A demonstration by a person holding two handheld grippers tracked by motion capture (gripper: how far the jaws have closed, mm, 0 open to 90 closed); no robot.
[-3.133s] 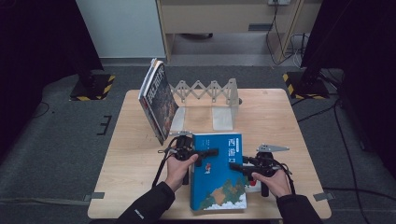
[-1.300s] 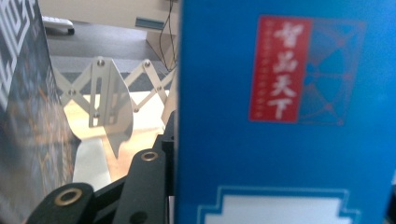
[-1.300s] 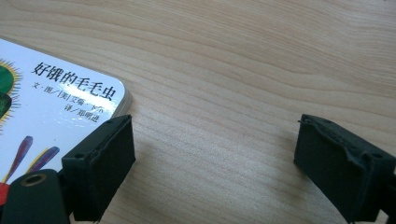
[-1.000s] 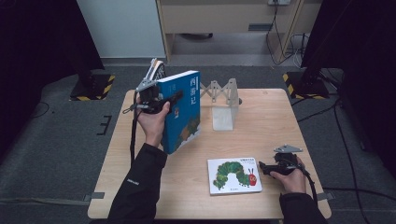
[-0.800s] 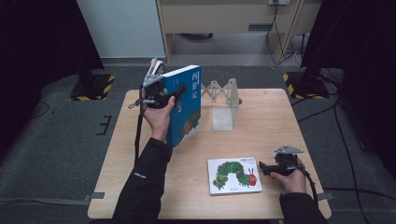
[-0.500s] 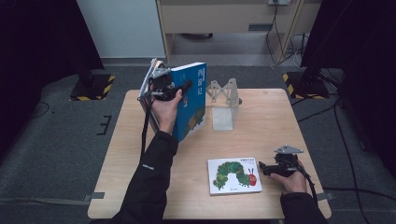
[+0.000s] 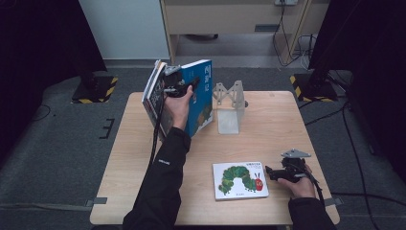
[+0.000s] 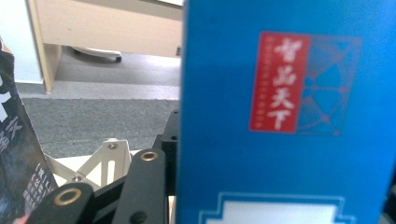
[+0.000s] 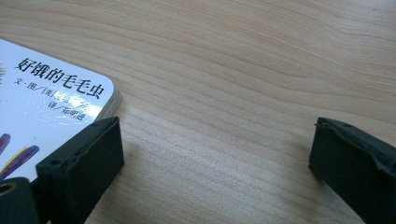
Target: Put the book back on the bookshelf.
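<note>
A person's left hand holds my left gripper shut on a tall blue book, gripping near its top. The book stands upright and slightly tilted at the back left of the table. In the left gripper view the blue cover is close up, and it hides one jaw. Right beside it on the left leans a dark book. A white caterpillar picture book lies flat at the front. My right gripper rests open on the wood just right of that book's corner.
A white folding book rack stands at the back centre of the wooden table, just right of the blue book. Dark floor and black stands surround the table; a pale cabinet is behind it.
The blue book was lifted off the picture book at the front. Over the last second the left hand carried it right and farther back, beside the dark book. The right gripper stayed put.
</note>
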